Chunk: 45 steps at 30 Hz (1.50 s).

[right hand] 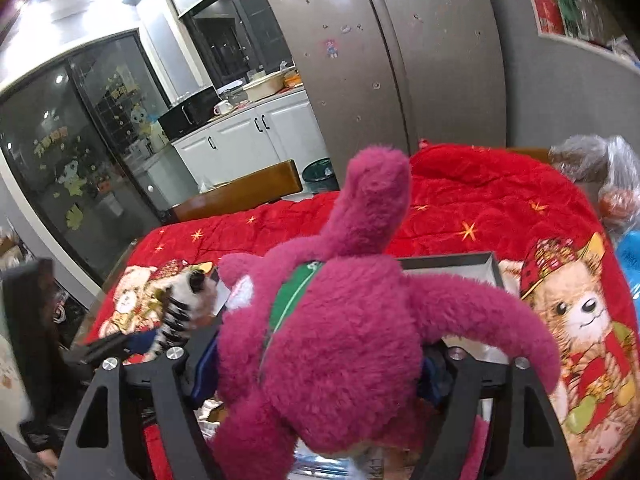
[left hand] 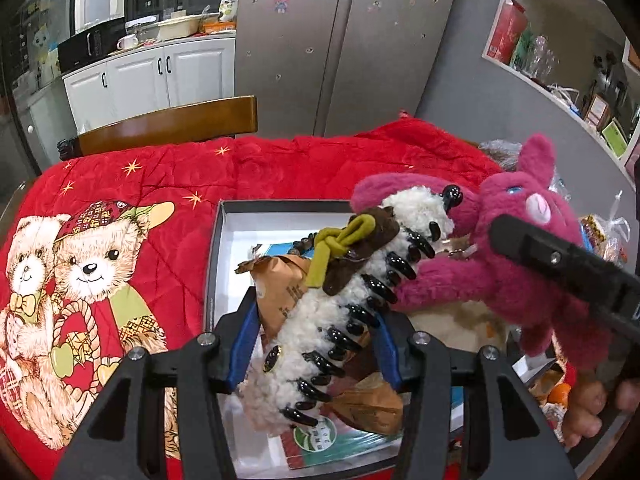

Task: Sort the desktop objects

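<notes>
Your left gripper (left hand: 316,354) is clamped on a fluffy white hair claw clip (left hand: 332,316) with black teeth, held over the open box (left hand: 224,248) and the brown paper packet (left hand: 280,288) inside. Your right gripper (right hand: 320,372) squeezes the magenta plush bear (right hand: 340,340) by its body, above the same box, just beside the clip. A red bear-print quilt (left hand: 132,208) lies under everything.

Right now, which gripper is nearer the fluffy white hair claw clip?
Left. The left gripper is clamped on the white hair claw clip, above the open box. The right gripper is off to its right, clamped on the pink plush bear.
</notes>
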Each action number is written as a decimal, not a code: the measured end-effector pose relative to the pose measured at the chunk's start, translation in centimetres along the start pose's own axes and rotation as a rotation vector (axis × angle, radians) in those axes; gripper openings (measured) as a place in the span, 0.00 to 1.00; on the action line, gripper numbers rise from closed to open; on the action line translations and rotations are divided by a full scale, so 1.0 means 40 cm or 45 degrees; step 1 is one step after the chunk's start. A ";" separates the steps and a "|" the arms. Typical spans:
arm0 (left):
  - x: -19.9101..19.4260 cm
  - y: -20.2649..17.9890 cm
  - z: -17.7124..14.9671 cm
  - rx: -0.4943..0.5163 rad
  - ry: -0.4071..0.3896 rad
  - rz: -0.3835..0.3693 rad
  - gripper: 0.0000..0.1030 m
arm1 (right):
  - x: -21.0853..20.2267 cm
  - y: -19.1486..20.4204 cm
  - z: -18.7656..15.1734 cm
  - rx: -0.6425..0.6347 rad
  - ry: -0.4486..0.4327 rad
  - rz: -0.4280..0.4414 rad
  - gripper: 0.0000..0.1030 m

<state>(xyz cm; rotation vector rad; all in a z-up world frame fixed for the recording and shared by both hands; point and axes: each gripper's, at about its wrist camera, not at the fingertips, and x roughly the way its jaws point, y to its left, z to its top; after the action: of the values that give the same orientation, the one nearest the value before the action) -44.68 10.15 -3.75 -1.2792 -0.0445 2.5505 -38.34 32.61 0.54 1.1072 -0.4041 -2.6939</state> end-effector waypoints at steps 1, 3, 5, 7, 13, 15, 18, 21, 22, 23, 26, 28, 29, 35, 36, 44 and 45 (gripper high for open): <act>-0.002 -0.003 -0.001 0.017 -0.006 0.004 0.56 | 0.002 -0.004 0.001 0.013 0.008 0.001 0.78; -0.011 -0.015 -0.003 0.061 -0.025 0.024 0.63 | 0.001 -0.005 0.000 0.017 0.020 0.007 0.78; -0.030 -0.030 -0.002 0.105 -0.065 0.061 0.83 | -0.002 -0.004 0.000 0.020 0.032 0.016 0.78; -0.056 -0.040 0.002 0.135 -0.106 0.089 0.91 | -0.012 -0.003 0.003 0.019 0.015 0.024 0.79; -0.113 -0.024 0.020 0.102 -0.160 0.113 0.95 | -0.038 0.017 0.010 -0.021 -0.025 -0.051 0.81; -0.122 -0.014 0.022 0.079 -0.166 0.110 0.95 | -0.051 0.015 0.014 -0.003 -0.039 -0.073 0.81; -0.136 0.000 0.026 0.046 -0.176 0.113 0.95 | -0.084 0.018 0.021 -0.013 -0.102 -0.145 0.81; -0.154 0.008 0.029 0.025 -0.198 0.109 0.95 | -0.123 0.025 0.028 -0.047 -0.138 -0.189 0.82; -0.160 0.009 0.030 0.022 -0.206 0.112 0.95 | -0.139 0.027 0.031 -0.049 -0.156 -0.195 0.82; -0.165 0.010 0.031 0.022 -0.210 0.118 0.95 | -0.150 0.029 0.034 -0.048 -0.168 -0.194 0.82; -0.181 0.007 0.033 0.021 -0.222 0.119 0.95 | -0.171 0.036 0.041 -0.049 -0.185 -0.171 0.82; -0.194 0.001 0.034 0.032 -0.232 0.106 0.95 | -0.188 0.045 0.044 -0.055 -0.199 -0.150 0.82; -0.202 -0.005 0.034 0.042 -0.239 0.108 0.95 | -0.195 0.051 0.044 -0.060 -0.203 -0.144 0.82; -0.292 -0.031 0.035 0.081 -0.318 0.124 0.95 | -0.249 0.098 0.038 -0.125 -0.238 -0.110 0.82; -0.311 -0.033 0.035 0.080 -0.333 0.117 0.95 | -0.262 0.106 0.036 -0.132 -0.247 -0.107 0.82; -0.525 -0.082 -0.021 0.106 -0.502 0.082 1.00 | -0.400 0.194 0.008 -0.189 -0.353 -0.041 0.82; -0.550 -0.090 -0.037 0.115 -0.519 0.088 1.00 | -0.420 0.203 -0.002 -0.187 -0.362 -0.029 0.82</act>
<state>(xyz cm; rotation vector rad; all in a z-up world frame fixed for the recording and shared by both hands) -30.22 7.56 13.10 -0.7246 0.0317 2.7949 -25.88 29.75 14.11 0.6959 -0.2314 -2.8552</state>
